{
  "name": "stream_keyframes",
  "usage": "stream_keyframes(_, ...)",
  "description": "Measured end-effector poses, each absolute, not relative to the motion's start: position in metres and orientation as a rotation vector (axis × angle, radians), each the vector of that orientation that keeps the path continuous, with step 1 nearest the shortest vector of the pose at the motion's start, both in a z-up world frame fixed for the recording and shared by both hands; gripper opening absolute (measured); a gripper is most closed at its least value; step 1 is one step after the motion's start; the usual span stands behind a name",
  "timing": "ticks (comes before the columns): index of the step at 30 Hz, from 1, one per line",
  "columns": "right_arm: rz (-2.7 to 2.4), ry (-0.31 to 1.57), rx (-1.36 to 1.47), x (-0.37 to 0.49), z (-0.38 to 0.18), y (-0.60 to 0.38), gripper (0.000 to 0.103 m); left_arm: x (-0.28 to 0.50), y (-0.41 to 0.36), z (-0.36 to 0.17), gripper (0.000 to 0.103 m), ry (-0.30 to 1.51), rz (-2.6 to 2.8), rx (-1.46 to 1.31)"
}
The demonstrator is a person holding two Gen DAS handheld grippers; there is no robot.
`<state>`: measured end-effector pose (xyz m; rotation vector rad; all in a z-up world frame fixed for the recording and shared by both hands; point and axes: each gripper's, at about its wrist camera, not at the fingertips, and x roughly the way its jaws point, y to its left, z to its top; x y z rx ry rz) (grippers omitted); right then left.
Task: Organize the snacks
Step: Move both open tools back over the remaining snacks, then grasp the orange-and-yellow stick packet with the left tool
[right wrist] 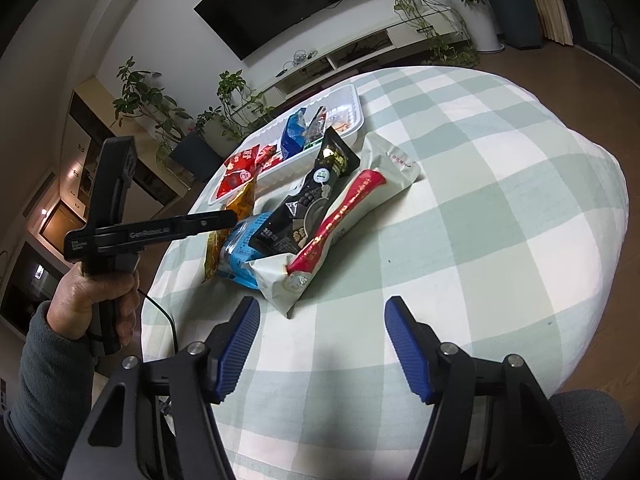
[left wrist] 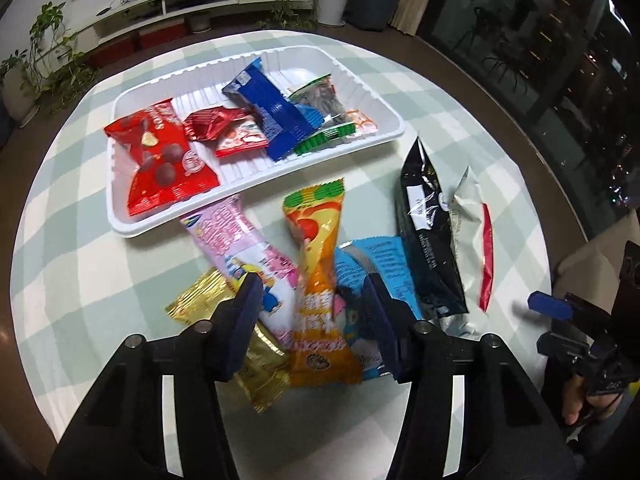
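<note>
A white tray holds a big red pack, small red packs, a blue pack and a green-ended clear pack. Loose on the cloth lie a pink pack, an orange pack, a gold pack, a light blue pack, a black pack and a white-and-red pack. My left gripper is open above the orange and pink packs. My right gripper is open and empty, short of the white-and-red pack. The tray lies far off.
The round table has a green-and-white checked cloth; its edge drops off all around. The left gripper's body and the hand holding it hang left of the snack pile. The right gripper shows at the right table edge. Plants and a TV unit stand behind.
</note>
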<state>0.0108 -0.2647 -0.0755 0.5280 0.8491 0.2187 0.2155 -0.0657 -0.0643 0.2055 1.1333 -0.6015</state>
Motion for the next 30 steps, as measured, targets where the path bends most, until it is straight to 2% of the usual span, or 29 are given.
stream_keyframes(3,0.223,0.852,0.532,0.013,-0.077,-0.264,0.068,0.216,-0.066,-0.071,0.05,1.157,-0.589,0.234)
stream_keyframes(6,0.232,0.857,0.526,0.014,-0.078,-0.26,0.067,0.216,-0.074,-0.077,0.045,1.177,-0.585,0.288)
stream_keyframes(10,0.239,0.858,0.517,0.014,-0.076,-0.257,0.065,0.218,-0.081,-0.084,0.031,1.185,-0.585,0.322)
stream_keyframes(18,0.246,0.859,0.514,0.014,-0.076,-0.256,0.065,0.225,-0.087,-0.09,0.029,1.198,-0.565,0.363)
stream_keyframes(19,0.248,0.859,0.512,0.014,-0.076,-0.256,0.065,0.224,-0.089,-0.089,0.019,1.193,-0.567,0.37)
stream_keyframes(20,0.249,0.859,0.51,0.013,-0.077,-0.256,0.065,0.223,-0.089,-0.089,0.018,1.189,-0.574,0.369)
stream_keyframes(30,0.246,0.871,0.517,0.015,-0.079,-0.257,0.064,0.212,-0.083,-0.084,0.017,1.159,-0.617,0.29)
